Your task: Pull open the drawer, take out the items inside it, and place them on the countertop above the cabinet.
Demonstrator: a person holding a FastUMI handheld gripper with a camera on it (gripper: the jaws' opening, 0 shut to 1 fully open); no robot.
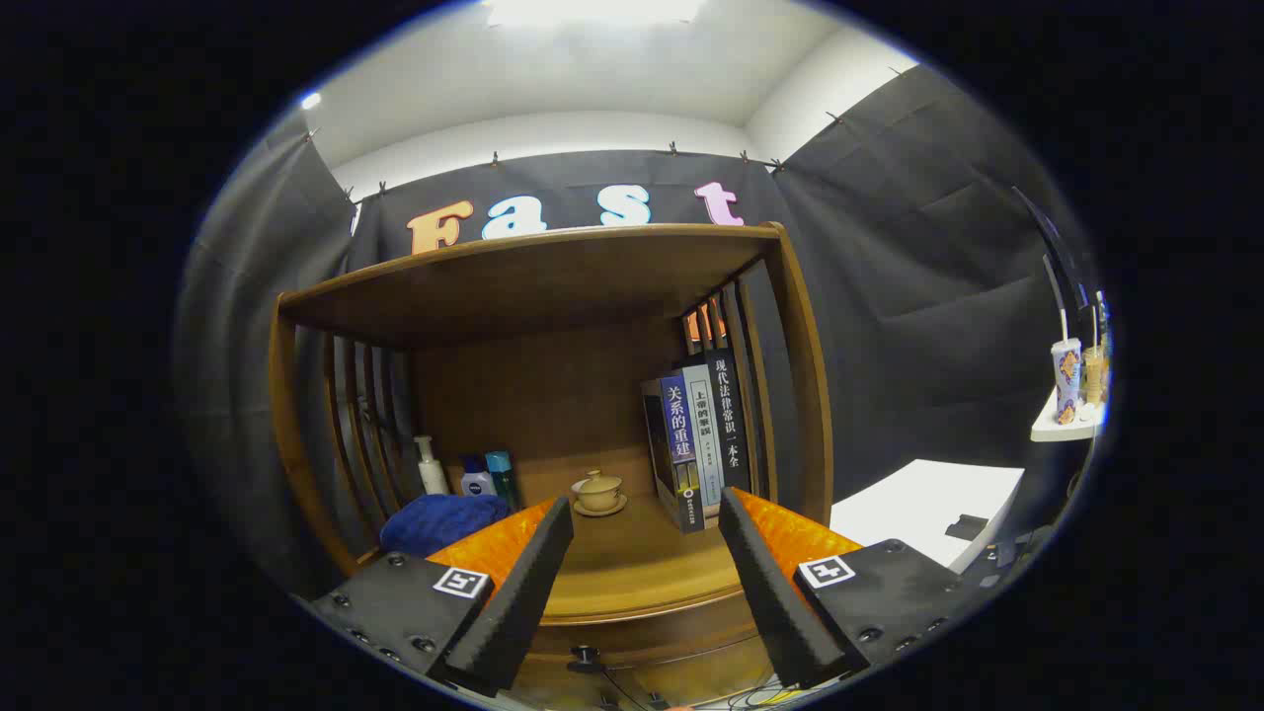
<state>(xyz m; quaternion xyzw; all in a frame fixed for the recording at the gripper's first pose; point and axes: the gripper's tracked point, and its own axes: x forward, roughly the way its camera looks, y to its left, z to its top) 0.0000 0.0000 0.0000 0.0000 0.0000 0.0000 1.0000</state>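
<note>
A wooden cabinet fills the scene, with a countertop (632, 578) under an upper shelf (533, 276). Below the countertop's front edge lies the drawer front (642, 652) with a small dark knob (587, 654), low between my fingers; the drawer looks closed and its contents are hidden. My gripper (647, 513) hovers above the countertop's front edge, open, with nothing between its fingers. On the countertop stand a few upright books (696, 444) at the right, a small lidded cup on a saucer (599, 491) in the middle, and a blue cloth (439, 521) at the left.
A pump bottle (430, 466) and two small bottles (489, 476) stand at the back left of the countertop. Slatted wooden sides close the cabinet left and right. To the right sit a white table (923, 499) and a small shelf with cups (1071, 380).
</note>
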